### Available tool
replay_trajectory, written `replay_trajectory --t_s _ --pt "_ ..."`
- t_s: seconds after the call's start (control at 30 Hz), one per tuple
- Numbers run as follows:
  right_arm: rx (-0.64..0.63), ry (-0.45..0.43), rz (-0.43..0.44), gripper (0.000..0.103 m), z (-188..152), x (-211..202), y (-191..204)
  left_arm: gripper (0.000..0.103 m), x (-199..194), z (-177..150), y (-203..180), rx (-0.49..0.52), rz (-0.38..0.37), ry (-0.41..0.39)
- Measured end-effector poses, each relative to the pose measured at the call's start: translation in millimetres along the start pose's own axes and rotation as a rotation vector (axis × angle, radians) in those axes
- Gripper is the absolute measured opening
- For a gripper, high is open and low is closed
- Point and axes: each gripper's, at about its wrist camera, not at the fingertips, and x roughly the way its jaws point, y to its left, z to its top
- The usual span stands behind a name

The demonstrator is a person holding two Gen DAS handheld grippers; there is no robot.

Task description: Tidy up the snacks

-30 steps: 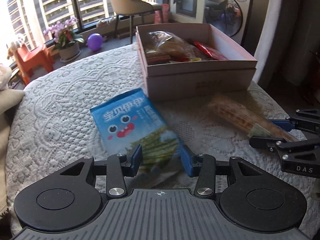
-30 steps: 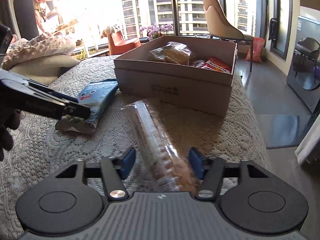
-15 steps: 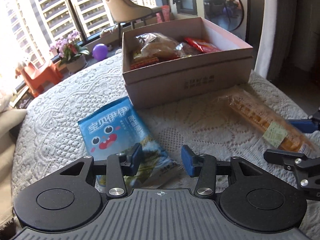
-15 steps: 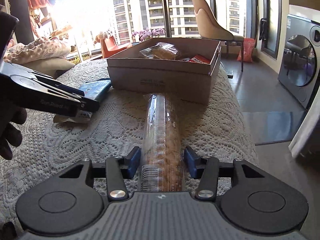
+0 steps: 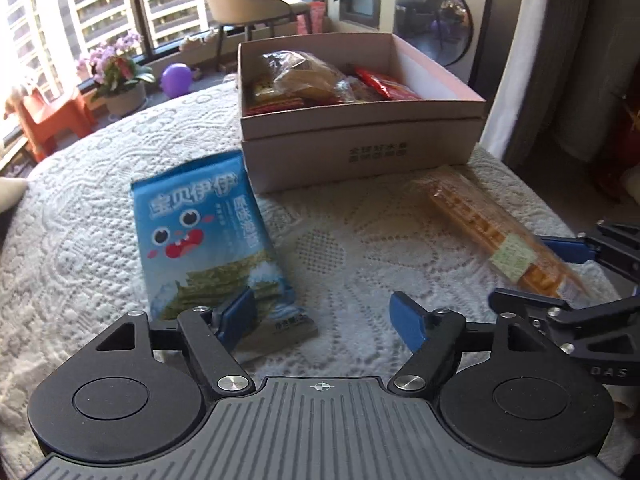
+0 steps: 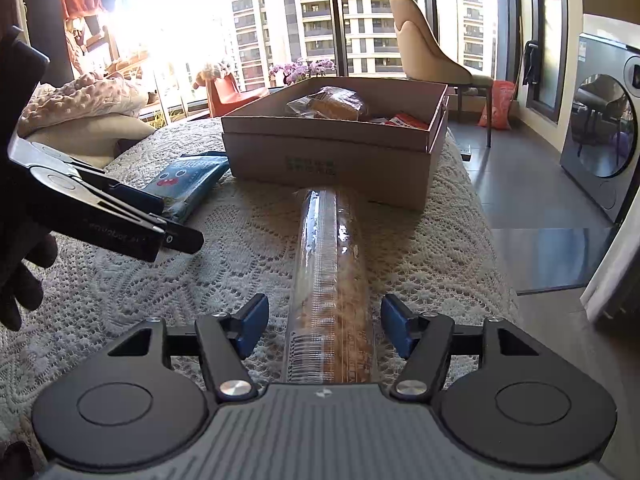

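- Two jaw sets were opening: my left gripper (image 5: 324,314) over the blue seaweed packet's (image 5: 208,240) lower corner, unclamped.
- My right gripper (image 6: 322,326) straddled the long biscuit sleeve (image 6: 330,264), pads clear.
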Motion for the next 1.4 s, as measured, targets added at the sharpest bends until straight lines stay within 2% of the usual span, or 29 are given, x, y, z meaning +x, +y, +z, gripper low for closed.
replay_trajectory --t_s 0.1,0.23,0.4,0.47,0.5,0.6,0.63,0.67,0.77,0.93,1.0,1.1,1.2,1.3,1.4 --pt "-0.001 0.000 0.000 0.064 -0.2 0.1 0.2 0.074 -14.4 -0.2 11.9 -0.088 -0.054 -0.048" --pt "0.000 0.001 0.002 0.065 -0.3 0.4 0.2 0.073 -31.0 4.7 41.0 -0.223 0.054 -0.149" --pt "0.000 0.001 0.002 0.068 -0.3 0.3 0.6 0.072 -6.1 7.3 83.7 -0.374 0.123 -0.085" --pt "0.000 0.002 0.001 0.068 -0.3 0.3 0.7 0.073 6.6 6.1 95.8 -0.420 0.110 -0.054" --pt "0.000 0.001 0.001 0.069 -0.3 0.3 0.7 0.075 9.5 5.6 99.3 -0.435 0.091 -0.064" --pt "0.000 0.002 0.001 0.069 -0.4 0.4 0.7 0.073 10.3 8.2 95.1 -0.379 0.072 -0.081" --pt "-0.001 0.002 0.000 0.069 -0.3 1.1 1.1 0.068 9.9 8.6 90.6 -0.343 0.049 -0.081" --pt "-0.003 0.003 0.000 0.070 -0.3 1.3 1.8 0.066 8.4 6.3 87.1 -0.316 0.020 -0.075" --pt "-0.007 0.003 -0.003 0.070 -1.0 1.5 3.0 0.062 -1.8 -3.6 71.7 -0.227 -0.005 -0.054" --pt "-0.012 0.003 -0.002 0.071 -1.5 0.6 4.0 0.062 -17.0 -19.3 41.7 -0.124 -0.063 -0.012" --pt "-0.018 0.005 -0.006 0.072 -1.4 0.9 4.8 0.062 -20.9 -20.2 30.1 -0.106 -0.036 -0.012" --pt "-0.022 0.007 -0.010 0.072 -1.9 1.1 5.2 0.059 -35.1 -15.0 20.0 -0.134 0.092 -0.083" --pt "-0.022 0.008 -0.010 0.073 -2.0 1.5 4.9 0.059 -42.4 -2.8 15.1 -0.198 0.109 -0.152" --pt "-0.026 0.009 -0.009 0.074 -1.9 1.9 5.1 0.060 -25.5 11.1 -3.4 -0.159 0.124 -0.117" --pt "-0.021 0.007 -0.008 0.074 -1.9 1.5 4.0 0.061 2.3 16.1 -24.3 -0.081 0.160 -0.035"
